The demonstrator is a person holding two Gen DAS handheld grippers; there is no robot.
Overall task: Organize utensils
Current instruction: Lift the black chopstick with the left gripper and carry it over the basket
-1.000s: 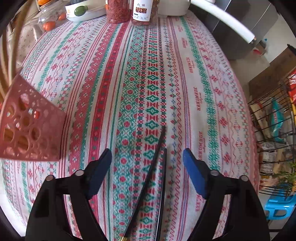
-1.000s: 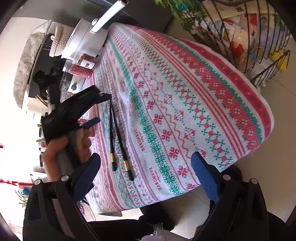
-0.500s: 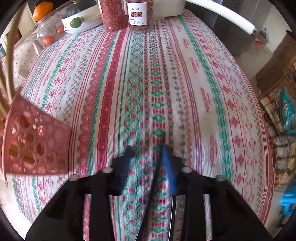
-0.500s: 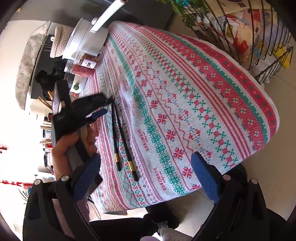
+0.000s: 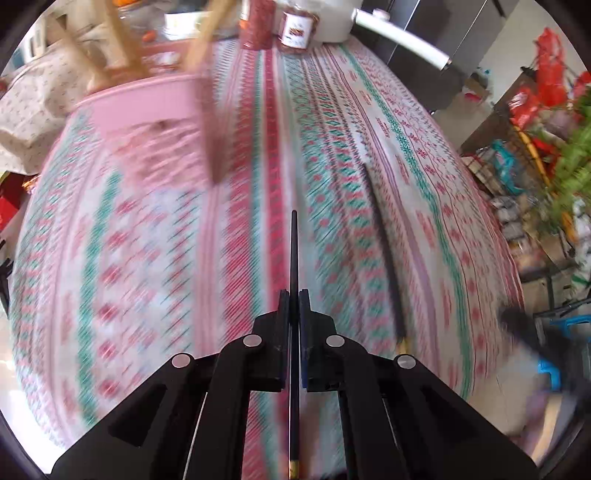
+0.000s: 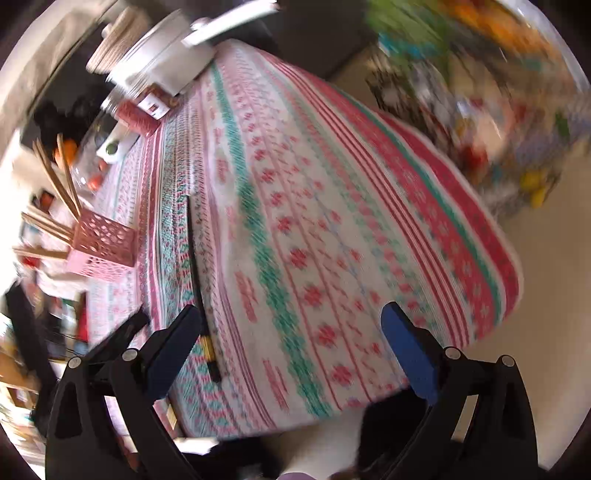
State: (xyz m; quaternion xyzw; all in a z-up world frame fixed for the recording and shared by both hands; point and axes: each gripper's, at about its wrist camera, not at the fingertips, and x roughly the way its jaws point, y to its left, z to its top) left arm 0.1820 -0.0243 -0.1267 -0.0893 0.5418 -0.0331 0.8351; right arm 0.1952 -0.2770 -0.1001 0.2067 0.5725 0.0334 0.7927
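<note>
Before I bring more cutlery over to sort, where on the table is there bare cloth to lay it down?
The tablecloth is bare from the black chopstick across to its far red-striped edge. It is crowded along the back end: red jars, the white pot, and the pink holder on the other side.

The tablecloth (image 5: 155, 236) is woven cloth, matt, with a ribbed weave. The chopstick (image 5: 294, 258) pinched in the left gripper (image 5: 294, 302) looks smooth, dark and slightly glossy, with a brassy band near its end. The pink holder (image 6: 105, 240) is perforated matt plastic; the sticks (image 6: 55, 173) in it look like pale wood.
</note>
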